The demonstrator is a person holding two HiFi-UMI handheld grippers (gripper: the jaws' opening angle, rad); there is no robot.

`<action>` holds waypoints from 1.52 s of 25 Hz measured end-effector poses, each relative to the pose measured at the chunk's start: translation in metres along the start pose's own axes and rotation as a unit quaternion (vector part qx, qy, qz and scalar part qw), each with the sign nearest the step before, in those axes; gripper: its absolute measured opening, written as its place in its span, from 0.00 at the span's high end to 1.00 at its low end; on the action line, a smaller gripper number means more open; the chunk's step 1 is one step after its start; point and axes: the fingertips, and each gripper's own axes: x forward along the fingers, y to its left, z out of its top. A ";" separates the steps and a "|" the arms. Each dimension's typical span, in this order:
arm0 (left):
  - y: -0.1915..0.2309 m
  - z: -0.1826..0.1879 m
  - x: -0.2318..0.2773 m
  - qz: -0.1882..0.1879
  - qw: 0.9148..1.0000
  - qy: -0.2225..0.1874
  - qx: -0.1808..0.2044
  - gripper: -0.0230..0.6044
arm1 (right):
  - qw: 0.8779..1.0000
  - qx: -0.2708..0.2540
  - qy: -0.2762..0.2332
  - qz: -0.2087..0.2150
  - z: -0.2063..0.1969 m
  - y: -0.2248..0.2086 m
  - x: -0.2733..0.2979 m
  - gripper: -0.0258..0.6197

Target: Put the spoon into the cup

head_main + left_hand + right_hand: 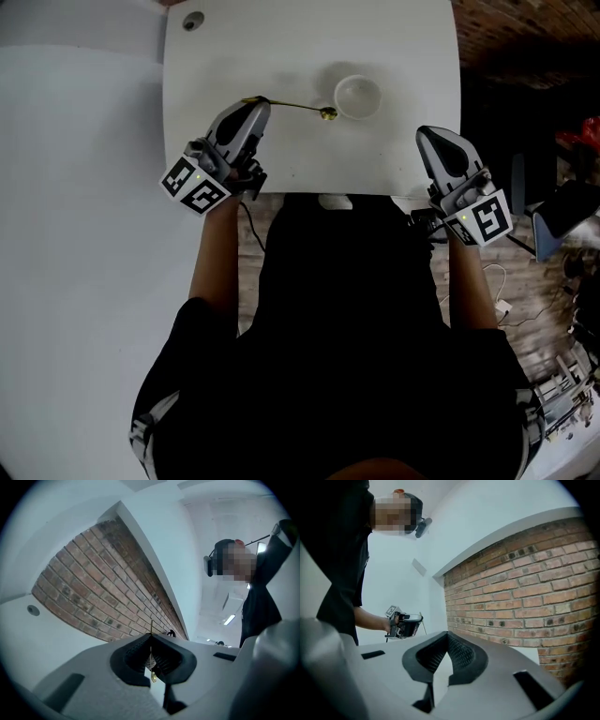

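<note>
My left gripper has its jaws closed on the handle of the thin gold metal spoon. The spoon's bowl is just left of the small round white cup, upper middle of the frame on the white counter. My right gripper, at right, has its jaws together and holds nothing.

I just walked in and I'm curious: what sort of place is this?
Probably a lab or workshop rather than a home: a plain white table with a cup on it, a bare brick wall behind, and cables and gear lying to its right.
</note>
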 end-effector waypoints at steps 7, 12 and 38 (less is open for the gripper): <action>-0.001 0.006 0.002 0.008 1.000 -0.005 0.023 0.93 | 1.000 -0.006 -0.008 0.024 0.005 0.005 0.004 0.95; 0.008 -0.006 0.016 0.003 0.999 0.010 0.031 0.93 | 1.000 -0.006 -0.014 0.016 -0.002 0.000 0.001 0.95; 0.059 -0.104 0.072 0.002 0.991 0.128 0.045 0.93 | 0.993 0.072 -0.005 -0.094 -0.047 -0.020 -0.050 0.95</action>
